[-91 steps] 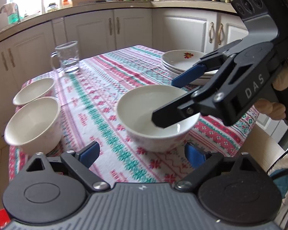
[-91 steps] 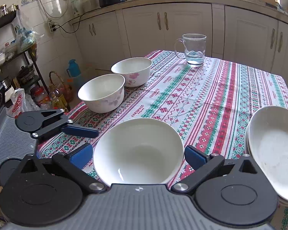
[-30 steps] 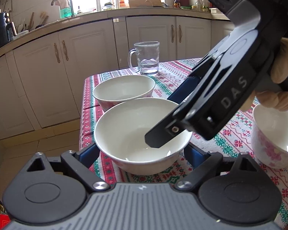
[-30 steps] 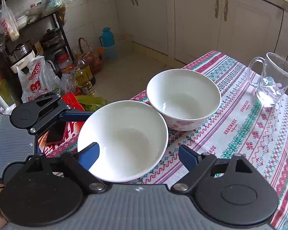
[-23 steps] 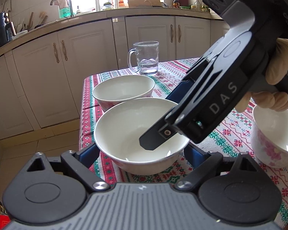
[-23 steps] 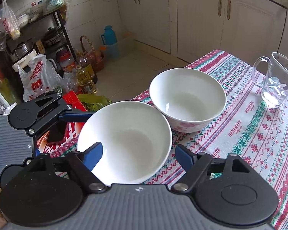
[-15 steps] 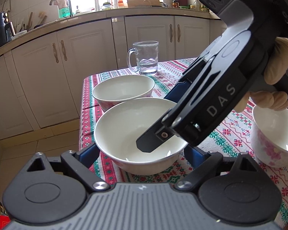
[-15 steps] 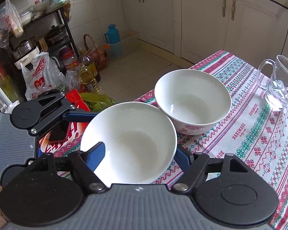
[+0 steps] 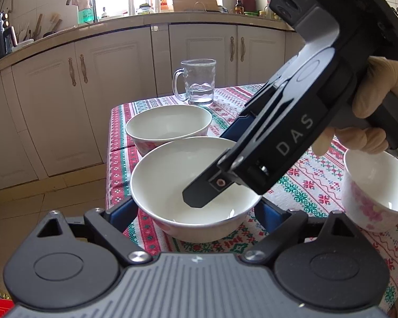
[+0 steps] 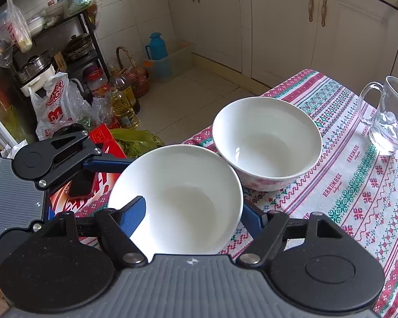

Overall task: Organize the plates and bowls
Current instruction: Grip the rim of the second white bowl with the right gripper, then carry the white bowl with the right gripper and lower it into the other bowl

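Since the nearest bowl sits at the lower centre of the left wrist view, right at the table's left edge, the step in hand looks like gathering the bowls into one nest. The left gripper straddles this bowl, a blue pad close against each flank; whether the pads press cannot be told. Just behind it, almost touching, stands a second bowl, and farther back a glass mug holding a little water.

From the upper right the right gripper, held in a person's hand, reaches down at an angle. One finger is inside the near bowl and the other outside its far wall. Its jaws are drawn partly in but not pinching the wall, so it holds nothing. A third bowl with pink flowers waits at the right edge, well apart.

The next move probably calls for pinching that wall, lifting, and lowering the bowl squarely into its neighbour. The neighbour's rim is close, and beyond the table edge lie a red box and oil bottles on the floor.
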`<control>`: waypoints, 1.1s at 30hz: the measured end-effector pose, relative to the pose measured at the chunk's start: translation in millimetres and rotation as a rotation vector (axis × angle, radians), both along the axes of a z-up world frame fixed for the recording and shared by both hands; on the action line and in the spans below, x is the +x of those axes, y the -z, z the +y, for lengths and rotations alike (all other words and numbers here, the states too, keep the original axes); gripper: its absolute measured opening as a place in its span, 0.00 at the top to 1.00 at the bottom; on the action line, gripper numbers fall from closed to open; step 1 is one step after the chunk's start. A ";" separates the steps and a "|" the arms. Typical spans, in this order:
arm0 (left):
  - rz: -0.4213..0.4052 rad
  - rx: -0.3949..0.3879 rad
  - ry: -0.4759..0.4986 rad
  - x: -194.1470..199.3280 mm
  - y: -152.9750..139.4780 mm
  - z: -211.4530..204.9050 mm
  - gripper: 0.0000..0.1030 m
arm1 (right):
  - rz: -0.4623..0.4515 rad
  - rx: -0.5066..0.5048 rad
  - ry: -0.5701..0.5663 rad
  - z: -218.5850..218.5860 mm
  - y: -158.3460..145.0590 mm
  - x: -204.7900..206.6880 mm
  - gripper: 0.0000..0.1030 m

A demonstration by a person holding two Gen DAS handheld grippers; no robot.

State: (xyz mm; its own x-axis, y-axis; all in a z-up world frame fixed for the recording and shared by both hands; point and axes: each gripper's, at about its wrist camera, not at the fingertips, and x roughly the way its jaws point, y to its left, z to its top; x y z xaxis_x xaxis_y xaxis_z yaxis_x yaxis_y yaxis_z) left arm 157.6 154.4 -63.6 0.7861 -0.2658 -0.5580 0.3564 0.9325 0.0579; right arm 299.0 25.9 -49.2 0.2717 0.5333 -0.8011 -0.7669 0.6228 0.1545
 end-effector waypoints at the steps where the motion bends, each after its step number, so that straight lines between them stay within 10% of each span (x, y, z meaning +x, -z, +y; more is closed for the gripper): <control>1: -0.001 0.002 0.000 -0.2 0.0 -0.2 0.09 | 0.000 0.000 -0.001 0.2 0.0 0.4 0.21; 33: -0.035 0.039 0.091 -50.2 -46.8 -46.8 0.09 | -0.055 0.065 0.026 -55.2 -41.8 -55.7 0.21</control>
